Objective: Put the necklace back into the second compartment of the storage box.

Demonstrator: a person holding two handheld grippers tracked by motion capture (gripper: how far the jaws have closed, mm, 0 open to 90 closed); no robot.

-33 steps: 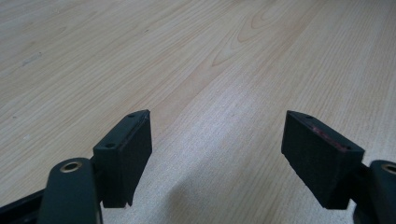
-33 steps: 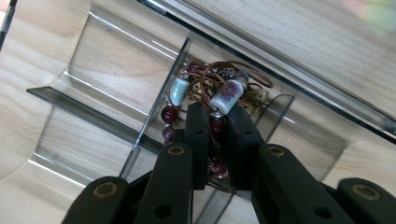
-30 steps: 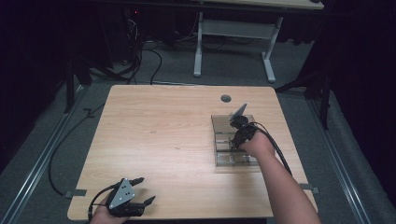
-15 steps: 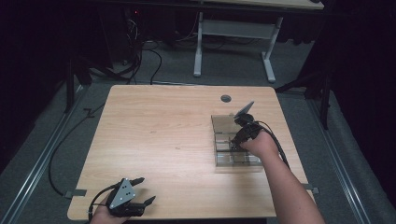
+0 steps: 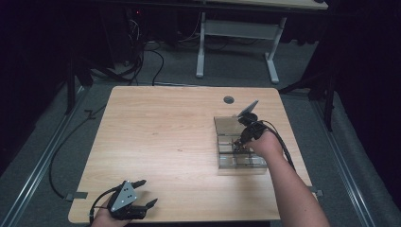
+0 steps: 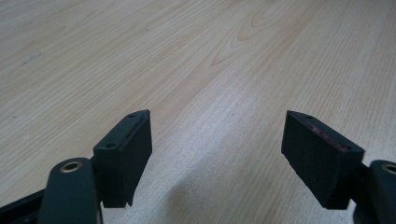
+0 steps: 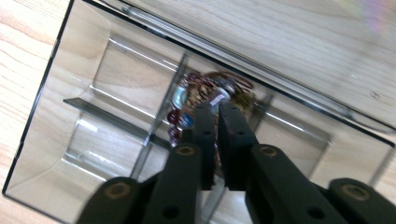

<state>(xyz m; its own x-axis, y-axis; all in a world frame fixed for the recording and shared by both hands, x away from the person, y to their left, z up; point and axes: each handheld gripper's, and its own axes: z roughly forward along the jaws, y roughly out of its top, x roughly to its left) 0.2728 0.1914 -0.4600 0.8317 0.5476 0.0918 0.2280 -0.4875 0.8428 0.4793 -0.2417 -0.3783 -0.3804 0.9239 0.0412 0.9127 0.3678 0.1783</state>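
A clear plastic organiser box (image 5: pixel 228 125) with several compartments lies on the right side of the wooden table (image 5: pixel 161 132). My right gripper (image 5: pixel 236 144) reaches down into it. In the right gripper view its jaws stand almost together over a middle compartment, and the right gripper (image 7: pixel 215 106) is shut on a strand of a beaded bracelet (image 7: pixel 180 100) with red, blue and brown beads. My left gripper (image 5: pixel 148 192) rests at the table's near left edge. Its black pads (image 6: pixel 126 154) are wide apart over bare wood, so it is open with nothing between them.
A dark round grommet hole (image 5: pixel 229 100) sits near the table's far edge, behind the box. The other compartments (image 7: pixel 107 70) of the box look empty. Beyond the table are a white desk frame (image 5: pixel 236 33) and cables on the floor.
My right hand has shifted slightly toward the near side and lower into the box. The left gripper has stayed still.
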